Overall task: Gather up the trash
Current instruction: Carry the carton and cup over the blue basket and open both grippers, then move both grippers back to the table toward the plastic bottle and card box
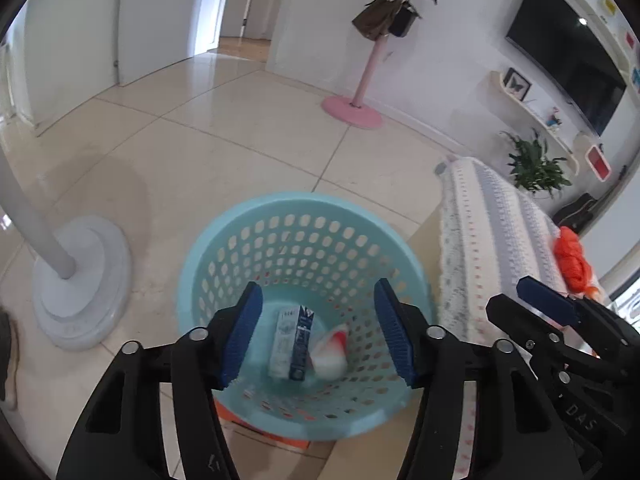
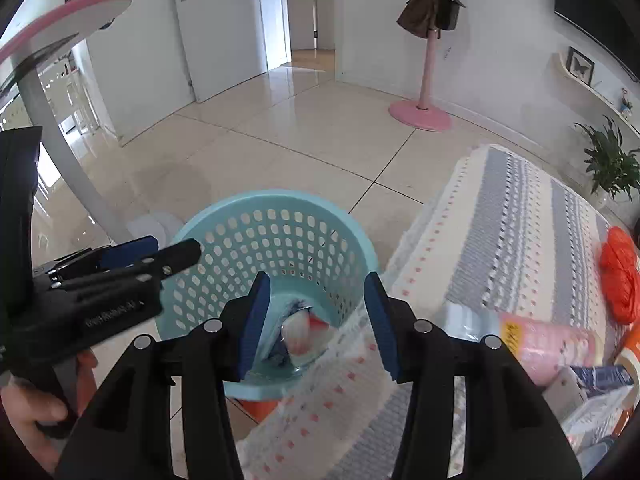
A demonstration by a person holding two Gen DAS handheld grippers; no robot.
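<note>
A light blue perforated basket (image 1: 304, 216) stands on the tiled floor beside the table; it also shows in the right wrist view (image 2: 272, 204). Inside lie a white and dark blue carton (image 1: 291, 342) and a white and red wrapper (image 1: 330, 354), the wrapper blurred in the right wrist view (image 2: 304, 332). My left gripper (image 1: 318, 330) is open and empty above the basket. My right gripper (image 2: 316, 324) is open and empty over the basket's near rim. An orange crumpled bag (image 2: 620, 276) and a pink packet (image 2: 548, 344) lie on the table.
A table with a grey and white knitted cloth (image 2: 500, 232) is at the right, with a box (image 2: 600, 392) at its near corner. A white stand base (image 1: 76, 280) sits left of the basket. A pink coat stand (image 1: 354, 108) and a potted plant (image 1: 536, 164) stand by the far wall.
</note>
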